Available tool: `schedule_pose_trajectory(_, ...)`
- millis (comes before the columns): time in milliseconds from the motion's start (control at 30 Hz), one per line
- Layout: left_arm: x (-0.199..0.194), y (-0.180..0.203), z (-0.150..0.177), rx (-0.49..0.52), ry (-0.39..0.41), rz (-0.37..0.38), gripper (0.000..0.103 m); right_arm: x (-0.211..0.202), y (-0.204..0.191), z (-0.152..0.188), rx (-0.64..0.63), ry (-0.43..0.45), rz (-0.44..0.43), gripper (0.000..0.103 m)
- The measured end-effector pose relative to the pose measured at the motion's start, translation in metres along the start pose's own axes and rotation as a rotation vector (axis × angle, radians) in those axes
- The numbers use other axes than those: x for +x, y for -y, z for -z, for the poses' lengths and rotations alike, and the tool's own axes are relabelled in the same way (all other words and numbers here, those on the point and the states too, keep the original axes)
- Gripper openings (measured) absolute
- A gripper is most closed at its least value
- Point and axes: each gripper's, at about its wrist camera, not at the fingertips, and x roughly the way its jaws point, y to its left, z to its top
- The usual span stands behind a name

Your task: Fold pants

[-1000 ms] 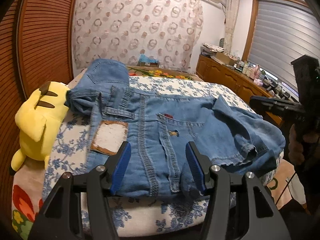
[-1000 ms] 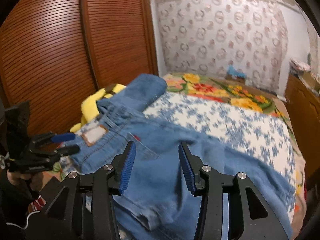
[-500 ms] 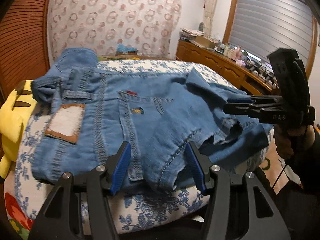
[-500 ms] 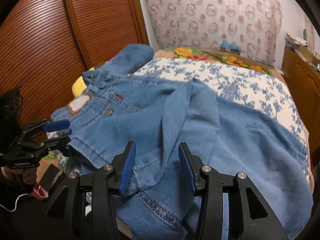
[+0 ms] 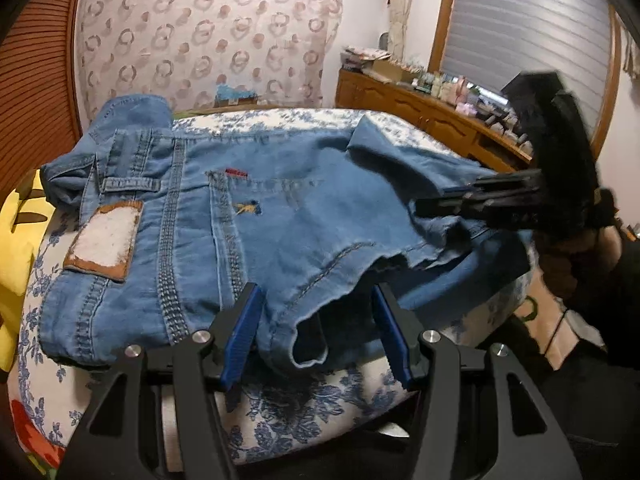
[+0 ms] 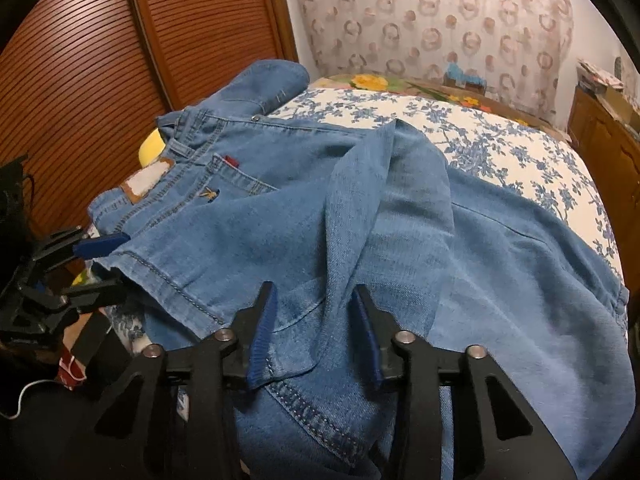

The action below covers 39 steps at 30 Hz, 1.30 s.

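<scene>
Denim, pale blue and crumpled: the pants [image 5: 248, 216] lie on the flowered bed [image 5: 304, 416]. The left tool [image 5: 316, 332] is closing around a hem fold; the right tool [image 6: 316, 332] is closing over bunched leg cloth. Farther off, at eleven o'clock, waistband and patch [image 5: 104, 240].

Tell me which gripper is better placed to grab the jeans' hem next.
Right, probably. The right gripper already has a fold of the jeans between its closing pads, near the stitched hem. The left gripper is also closing around an edge, but nearer the waist and its tan patch.
</scene>
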Motion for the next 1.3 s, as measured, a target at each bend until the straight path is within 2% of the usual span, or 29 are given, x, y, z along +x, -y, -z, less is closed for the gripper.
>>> schedule_pose_trajectory(33, 0.001, -0.001, 0.001, -0.003, 0.004, -0.01, 0.043, -0.001, 0.0, -0.001, -0.004, 0.0, -0.011, 0.01)
schedule_pose_trajectory(100, 0.001, -0.005, -0.001, -0.018, 0.016, -0.03, 0.018, -0.003, -0.003, -0.004, -0.018, 0.014, -0.029, 0.005)
schedule_pose_trajectory(200, -0.005, -0.012, -0.006, -0.048, 0.048, -0.026, 0.007, -0.014, -0.009, -0.016, -0.049, 0.06, -0.046, 0.002)
schedule_pose_trajectory(267, -0.015, -0.015, -0.01, -0.048, 0.08, -0.032, 0.005, -0.026, -0.015, -0.03, -0.071, 0.104, -0.053, 0.002)
schedule_pose_trajectory(500, -0.05, -0.034, -0.025, -0.066, 0.169, -0.038, 0.005, -0.046, -0.039, -0.095, -0.123, 0.218, -0.093, 0.001)
schedule_pose_trajectory(733, -0.074, -0.063, -0.025, -0.105, 0.205, -0.086, 0.005, -0.031, -0.069, -0.154, -0.141, 0.234, -0.155, 0.001)
schedule_pose_trajectory(1000, -0.062, -0.082, -0.013, -0.14, 0.147, -0.101, 0.005, 0.024, -0.106, -0.189, -0.171, 0.176, -0.134, 0.001)
schedule_pose_trajectory(1300, -0.061, -0.09, 0.0, -0.165, 0.117, -0.108, 0.005, 0.094, -0.136, -0.201, -0.194, 0.086, -0.11, 0.0)
